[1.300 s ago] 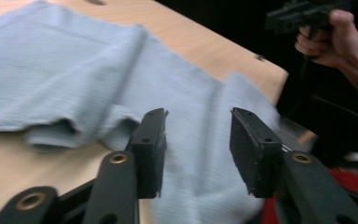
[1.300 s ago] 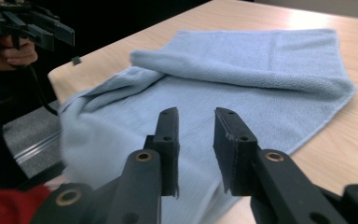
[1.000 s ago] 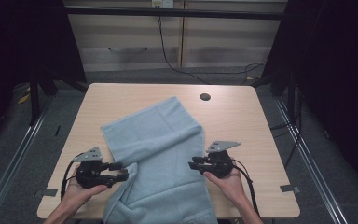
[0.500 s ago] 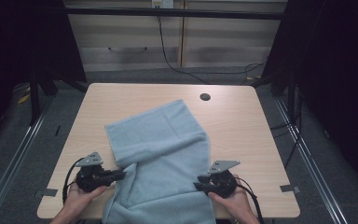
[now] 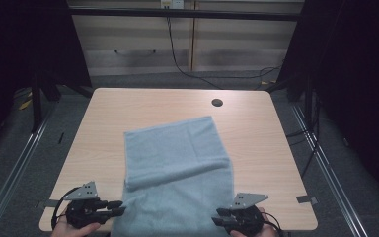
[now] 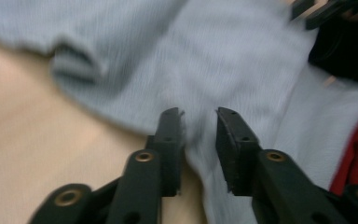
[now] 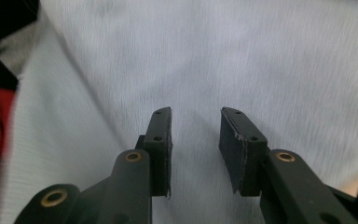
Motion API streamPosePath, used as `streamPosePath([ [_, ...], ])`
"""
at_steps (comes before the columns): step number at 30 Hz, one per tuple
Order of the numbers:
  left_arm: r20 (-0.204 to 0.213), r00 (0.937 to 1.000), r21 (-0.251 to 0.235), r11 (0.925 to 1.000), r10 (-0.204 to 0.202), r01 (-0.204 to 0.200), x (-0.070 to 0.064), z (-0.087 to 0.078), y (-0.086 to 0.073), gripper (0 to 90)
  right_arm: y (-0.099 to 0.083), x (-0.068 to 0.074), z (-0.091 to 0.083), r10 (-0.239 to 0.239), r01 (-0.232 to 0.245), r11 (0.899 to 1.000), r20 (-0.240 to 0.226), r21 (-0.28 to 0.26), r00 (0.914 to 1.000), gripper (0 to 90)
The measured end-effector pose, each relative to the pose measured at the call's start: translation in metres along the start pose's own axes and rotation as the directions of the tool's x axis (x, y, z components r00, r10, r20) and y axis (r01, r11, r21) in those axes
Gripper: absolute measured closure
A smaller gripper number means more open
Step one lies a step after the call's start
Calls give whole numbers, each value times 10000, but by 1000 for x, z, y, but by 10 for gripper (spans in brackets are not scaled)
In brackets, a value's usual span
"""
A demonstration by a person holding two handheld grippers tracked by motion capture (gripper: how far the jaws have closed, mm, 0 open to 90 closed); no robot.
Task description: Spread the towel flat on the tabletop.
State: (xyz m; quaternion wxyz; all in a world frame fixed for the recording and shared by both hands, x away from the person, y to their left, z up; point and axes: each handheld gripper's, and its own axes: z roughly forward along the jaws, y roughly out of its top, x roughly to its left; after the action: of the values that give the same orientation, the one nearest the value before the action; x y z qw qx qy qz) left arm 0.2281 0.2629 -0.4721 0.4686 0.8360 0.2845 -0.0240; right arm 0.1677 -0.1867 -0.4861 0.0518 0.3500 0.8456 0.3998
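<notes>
Towel (image 5: 177,163), pale blue, lies spread down the middle of my counter (image 5: 103,128), its near end hanging over the near edge and its far part folded back on itself, so a thick fold runs across it from left to right. A small dark hole (image 5: 217,102) sits in the counter top beyond the towel's far right corner, well apart from it.

My left claw (image 5: 121,207) rests at the near left, at the towel's left edge. In the left gripper view its jaws stand apart with the cloth's edge (image 6: 200,140) running up between them; they are not pinched on it. My right claw (image 5: 217,217) sits at the near right, on the towel's right edge. In the right gripper view its jaws gape apart over the flat cloth (image 7: 196,70), gripping nothing.
</notes>
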Motion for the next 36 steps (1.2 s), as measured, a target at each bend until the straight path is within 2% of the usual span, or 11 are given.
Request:
streamPosePath([
  [2, -34, 9999, -21, 9999, -161, 161, 8, 9, 10, 681, 15, -10, 4, -54, 63, 9985, 169, -535, 9998, 657],
  [6, -189, 9998, 621, 9981, -28, 40, 27, 42, 24, 708, 42, -42, 26, -54, 88, 9985, 622, -538, 9981, 669],
  [7, -341, 9994, 722, 9974, -30, 55, 31, 49, 26, 707, 47, -49, 31, -27, 74, 9985, 863, -543, 9963, 669],
  [9, -1239, 9921, 1050, 9945, 187, -56, 37, 59, 29, 694, 55, -63, 40, 54, -5, 9989, 1047, -466, 9945, 669],
  [12, -1951, 9807, 523, 9984, -105, 211, 53, 61, 37, 686, 59, -81, 50, 346, -292, 9987, 1339, -421, 9904, 663],
  [14, -1894, 9805, 105, 9984, -521, 551, 62, 61, 36, 684, 57, -86, 54, 509, -455, 9982, 1476, -393, 9877, 657],
  [16, -1689, 9852, 490, 9981, -286, 373, 60, 64, 32, 680, 52, -84, 56, 468, -433, 9987, 1501, -262, 9876, 650],
  [18, -1736, 9847, 703, 9975, 125, -3, 54, 64, 28, 670, 47, -78, 51, 566, -547, 9983, 1281, -180, 9901, 650],
  [22, -1346, 9908, 549, 9983, -129, 205, 47, 61, 20, 666, 33, -66, 40, 510, -497, 9986, 962, -159, 9940, 655],
  [28, -810, 9965, 781, 9968, 223, -159, 24, 58, 10, 666, 13, -50, 22, 505, -496, 9987, 712, -141, 9962, 656],
  [36, -366, 9973, 1040, 9928, 644, -603, -5, 48, -6, 703, -2, -29, 9, 353, -355, 9994, 413, 32, 9985, 655],
])
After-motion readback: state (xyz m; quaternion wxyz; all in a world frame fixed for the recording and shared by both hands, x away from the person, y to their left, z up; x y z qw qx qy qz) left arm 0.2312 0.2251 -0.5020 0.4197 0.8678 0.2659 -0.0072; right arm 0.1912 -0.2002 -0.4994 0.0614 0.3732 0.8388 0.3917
